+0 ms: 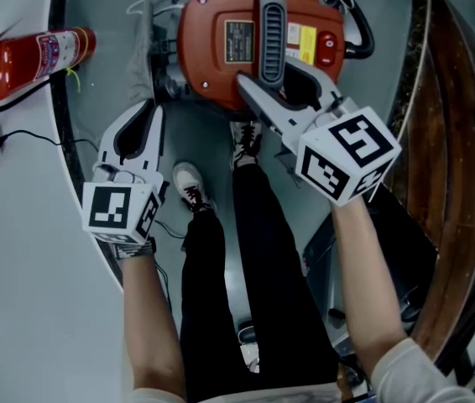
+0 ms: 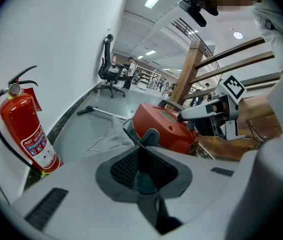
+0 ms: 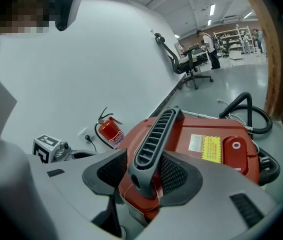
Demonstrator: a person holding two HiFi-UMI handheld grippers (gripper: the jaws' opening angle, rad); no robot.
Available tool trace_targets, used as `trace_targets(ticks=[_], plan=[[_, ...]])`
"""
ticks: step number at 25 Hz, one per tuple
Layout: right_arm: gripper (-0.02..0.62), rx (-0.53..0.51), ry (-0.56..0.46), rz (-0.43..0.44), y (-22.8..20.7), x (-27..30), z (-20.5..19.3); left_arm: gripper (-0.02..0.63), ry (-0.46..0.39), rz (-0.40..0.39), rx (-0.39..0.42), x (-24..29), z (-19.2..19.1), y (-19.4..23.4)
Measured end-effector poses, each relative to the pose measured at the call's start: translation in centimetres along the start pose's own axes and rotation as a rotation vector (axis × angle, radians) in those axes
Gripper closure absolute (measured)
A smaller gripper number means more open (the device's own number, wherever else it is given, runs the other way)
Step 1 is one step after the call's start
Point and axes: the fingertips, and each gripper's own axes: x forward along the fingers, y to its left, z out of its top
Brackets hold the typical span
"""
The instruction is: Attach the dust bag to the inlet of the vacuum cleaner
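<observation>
A red vacuum cleaner stands on the floor ahead of me, with a dark grey handle along its top. My right gripper is open, its jaws straddling the near end of the handle with a small gap at the left pad. A grey cloth dust bag lies limp against the vacuum's left side, by a dark fitting. My left gripper hangs below the bag, shut and empty. The left gripper view shows the bag just past my left gripper.
A red fire extinguisher lies against the curved white wall at left. A black hose curls off the vacuum's right side. A wooden railing runs along the right. The person's feet stand just behind the vacuum.
</observation>
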Motion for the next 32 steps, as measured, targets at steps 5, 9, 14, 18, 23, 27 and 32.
trace_targets(ticks=[5,9,14,18,23,27,32], plan=[[0.393,0.000,0.000,0.002,0.0,0.0,0.0,0.567,-0.006,0.120,0.053,-0.4,-0.1,0.4],[0.393,-0.003,-0.001,0.002,0.0,0.0,0.0,0.537,-0.007,0.202,0.100,-0.3,-0.5,0.7],[0.393,-0.003,0.000,0.007,0.1,0.0,0.0,0.515,-0.006,0.303,0.104,-0.7,-0.6,1.7],[0.393,-0.005,-0.001,0.007,0.0,-0.1,0.0,0.515,-0.006,0.314,0.088,-0.7,-0.5,2.0],[0.393,-0.002,0.003,0.013,0.1,0.0,-0.1,0.515,-0.027,0.317,0.073,-1.0,-0.6,1.9],[0.393,-0.006,0.002,0.016,0.1,0.0,-0.1,0.515,-0.052,0.319,0.050,-1.3,-0.2,2.0],[0.391,-0.027,0.024,-0.011,0.0,-0.3,-0.5,0.509,-0.040,0.294,0.049,-2.0,-0.2,1.9]])
